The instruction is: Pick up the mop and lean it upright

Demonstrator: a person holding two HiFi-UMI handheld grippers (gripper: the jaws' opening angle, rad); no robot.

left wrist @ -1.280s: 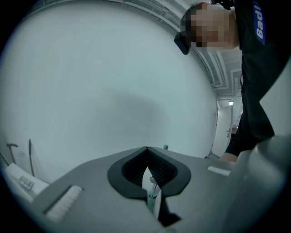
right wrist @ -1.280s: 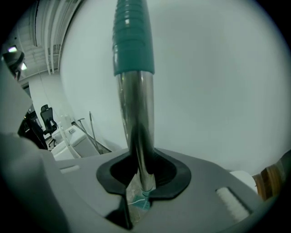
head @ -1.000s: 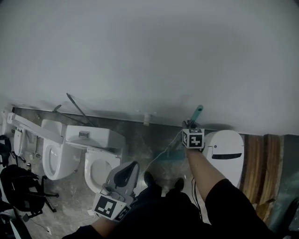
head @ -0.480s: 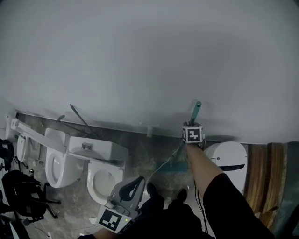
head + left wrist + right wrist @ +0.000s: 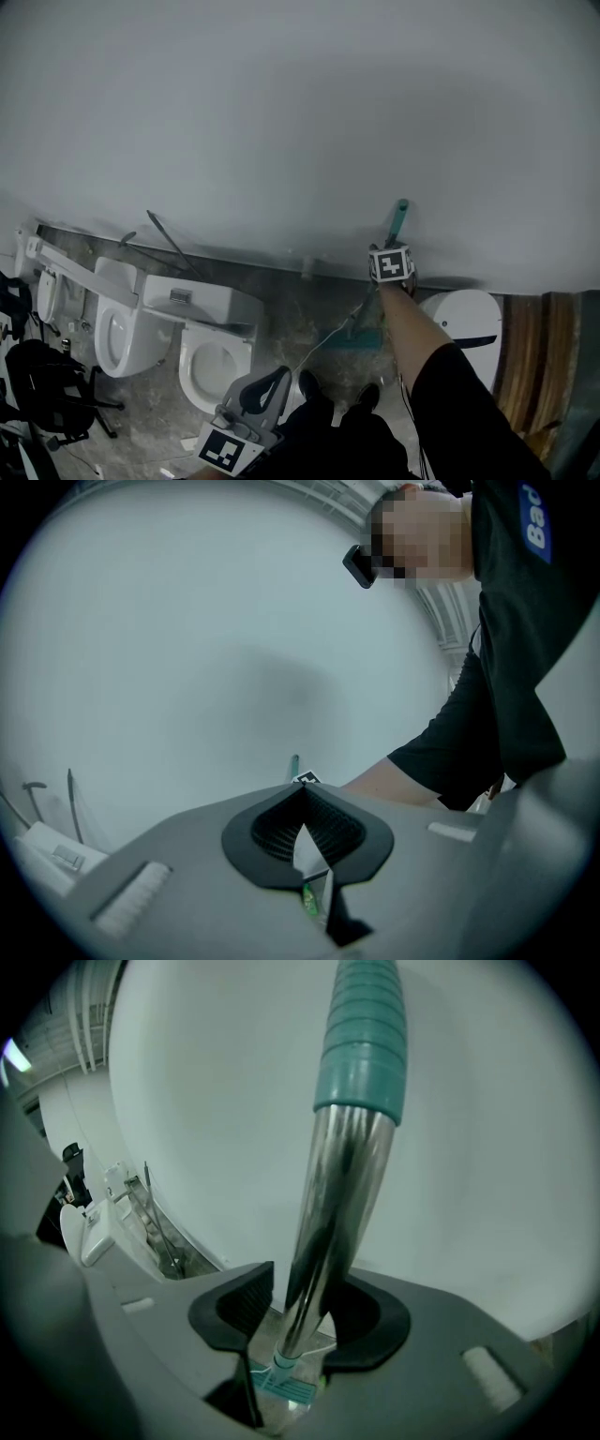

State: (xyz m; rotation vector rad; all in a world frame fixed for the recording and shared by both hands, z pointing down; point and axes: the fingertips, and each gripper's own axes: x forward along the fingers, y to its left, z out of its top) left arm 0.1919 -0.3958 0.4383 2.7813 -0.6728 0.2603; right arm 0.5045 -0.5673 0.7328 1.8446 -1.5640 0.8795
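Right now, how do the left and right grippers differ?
The left gripper is shut and empty; the right gripper has just been opening its fingers, with the mop handle between them. The left gripper hangs low near the person's legs; the right gripper is stretched out to the wall. Both carry a marker cube.

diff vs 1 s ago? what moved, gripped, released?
The right gripper carried the mop handle on toward the wall, and its jaws have just been opening: the handle stands between them, with a gap at one pad. Unchanged: left gripper shut and low, mop head on the floor.
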